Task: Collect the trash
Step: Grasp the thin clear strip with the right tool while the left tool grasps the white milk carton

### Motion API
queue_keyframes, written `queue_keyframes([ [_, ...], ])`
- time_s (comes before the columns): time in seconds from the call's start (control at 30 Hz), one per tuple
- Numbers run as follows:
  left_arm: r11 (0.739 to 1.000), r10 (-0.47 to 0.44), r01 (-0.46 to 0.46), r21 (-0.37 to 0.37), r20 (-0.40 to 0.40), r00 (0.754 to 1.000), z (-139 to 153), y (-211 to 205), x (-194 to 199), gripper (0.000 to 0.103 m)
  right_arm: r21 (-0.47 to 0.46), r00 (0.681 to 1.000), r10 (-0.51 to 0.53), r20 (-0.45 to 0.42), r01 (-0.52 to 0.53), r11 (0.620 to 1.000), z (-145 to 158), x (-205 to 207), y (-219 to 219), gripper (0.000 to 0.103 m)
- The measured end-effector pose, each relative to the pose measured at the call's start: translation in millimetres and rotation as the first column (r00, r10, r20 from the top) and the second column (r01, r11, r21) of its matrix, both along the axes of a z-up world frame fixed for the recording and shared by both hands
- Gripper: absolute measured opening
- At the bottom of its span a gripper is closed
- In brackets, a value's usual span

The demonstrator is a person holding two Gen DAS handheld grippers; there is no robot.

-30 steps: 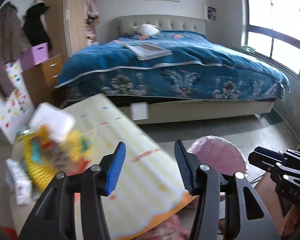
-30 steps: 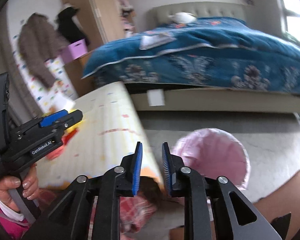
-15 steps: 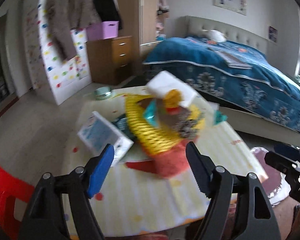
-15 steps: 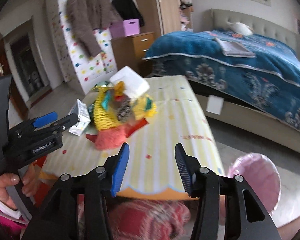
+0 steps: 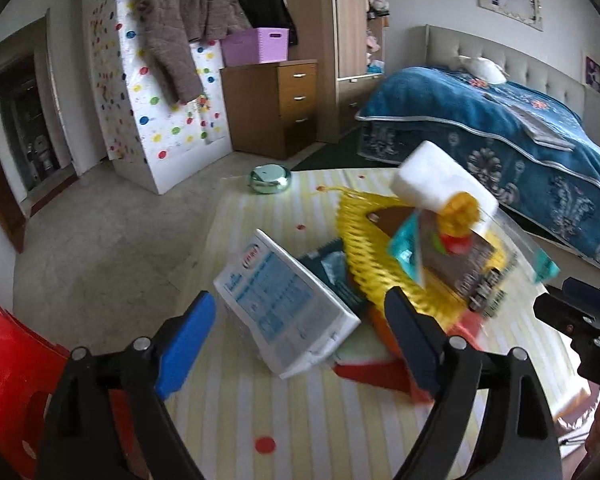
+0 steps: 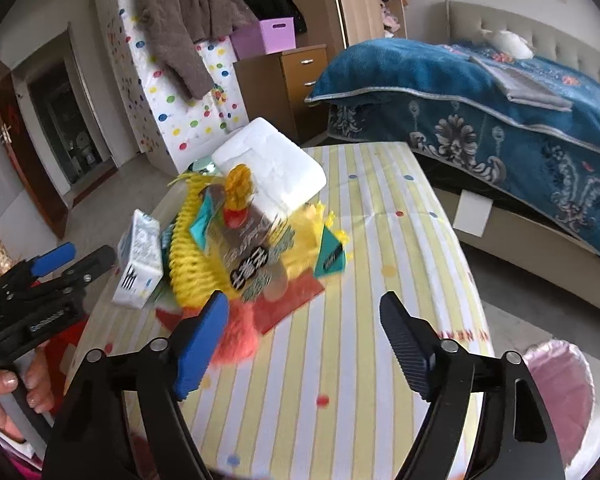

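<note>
A heap of trash lies on the striped table (image 5: 300,420): a white-and-blue carton (image 5: 284,300), a yellow foam net (image 5: 364,248), a white foam block (image 5: 432,176) and a silver snack packet (image 5: 468,264). My left gripper (image 5: 300,320) hovers just before the carton, its jaws opening and its pads apart from it. In the right wrist view the same carton (image 6: 138,260), yellow net (image 6: 184,252) and an orange net (image 6: 236,332) lie ahead. My right gripper (image 6: 302,314) is over the cloth with its jaws opening and nothing between them. A pink-lined bin (image 6: 556,384) stands on the floor at lower right.
A green round tin (image 5: 270,178) sits at the table's far edge. A red stool (image 5: 8,360) stands at the left, and a bed (image 5: 500,128) with a blue cover lies beyond the table. Wooden drawers (image 5: 276,104) stand at the back wall.
Both views have swung left from the bed and the bin to the trash heap on the table. Both grippers' jaws have spread much wider.
</note>
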State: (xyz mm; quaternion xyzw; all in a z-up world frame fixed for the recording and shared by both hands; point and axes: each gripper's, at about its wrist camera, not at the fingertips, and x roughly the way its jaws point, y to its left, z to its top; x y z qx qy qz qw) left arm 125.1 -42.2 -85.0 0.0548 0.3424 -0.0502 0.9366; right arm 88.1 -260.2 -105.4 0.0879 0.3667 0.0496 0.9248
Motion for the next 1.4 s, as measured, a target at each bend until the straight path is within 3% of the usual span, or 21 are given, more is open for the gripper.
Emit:
queue_keyframes([
  [0.3, 1.000, 0.016, -0.016, 0.005, -0.022, 1.000, -8.4, -2.9, 19.0, 0.084, 0.042, 0.999, 0.047, -0.019, -0.047, 0.998, -17.1, 42.8, 2.9, 0.078],
  [0.57, 1.000, 0.021, -0.021, -0.003, -0.023, 1.000, -3.0, 3.3, 12.7, 0.084, 0.079, 0.995, 0.103, 0.012, -0.104, 0.992, -8.3, 32.2, 13.1, 0.022],
  [0.7, 1.000, 0.028, -0.028, -0.010, -0.023, 0.999, 1.7, 9.1, 4.7, 0.084, 0.068, 0.989, 0.138, 0.047, -0.141, 0.988, 4.8, 15.1, 24.1, 0.002],
  [0.93, 0.998, 0.057, -0.058, -0.013, -0.038, 0.998, 3.5, 24.3, -7.8, 0.084, -0.024, 0.982, 0.144, 0.122, -0.142, 0.990, 31.7, -20.0, 44.8, 0.000],
  [1.13, 0.998, 0.063, -0.065, -0.026, -0.070, 0.996, -2.8, 25.0, -6.5, 0.088, -0.145, 0.978, 0.050, 0.203, -0.021, 0.989, 47.3, -44.9, 44.9, 0.000],
  [1.4, 0.995, 0.095, -0.098, -0.023, -0.109, 0.989, -15.9, 8.8, 22.8, 0.095, -0.140, 0.985, 0.004, 0.173, 0.021, 0.990, 37.4, -32.1, 22.6, 0.000],
])
